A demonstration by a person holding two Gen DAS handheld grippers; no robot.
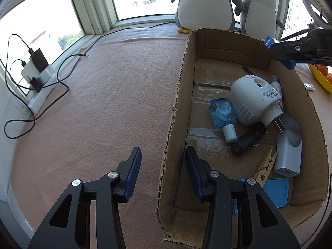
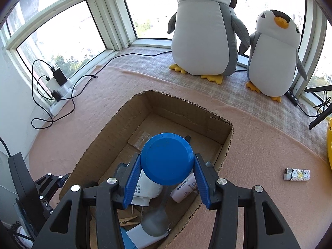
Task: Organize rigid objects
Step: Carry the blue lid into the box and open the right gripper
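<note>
A torn cardboard box (image 1: 180, 103) stands on the pink blanket. It holds a white plug-in device (image 1: 253, 99), a blue glass bottle (image 1: 223, 112), a black tube (image 1: 248, 139), a wooden clothespin (image 1: 265, 166), a white charger (image 1: 288, 157), a grey spoon (image 1: 292, 130) and a blue card case (image 1: 276, 191). My left gripper (image 1: 164, 166) is open, its jaws straddling the box's left wall without pressing it. My right gripper (image 2: 166, 157) is shut on a round blue lid (image 2: 167, 158), held above the box (image 2: 186, 114). In the left wrist view the right gripper (image 1: 280, 54) hangs over the box's far right corner.
A patterned lighter (image 2: 296, 174) lies on the blanket right of the box. Two plush penguins (image 2: 205, 31) stand at the window behind. A power strip (image 2: 60, 95) with chargers and looping cables sits at the left wall. A yellow bowl of oranges (image 1: 321, 76) is at the right.
</note>
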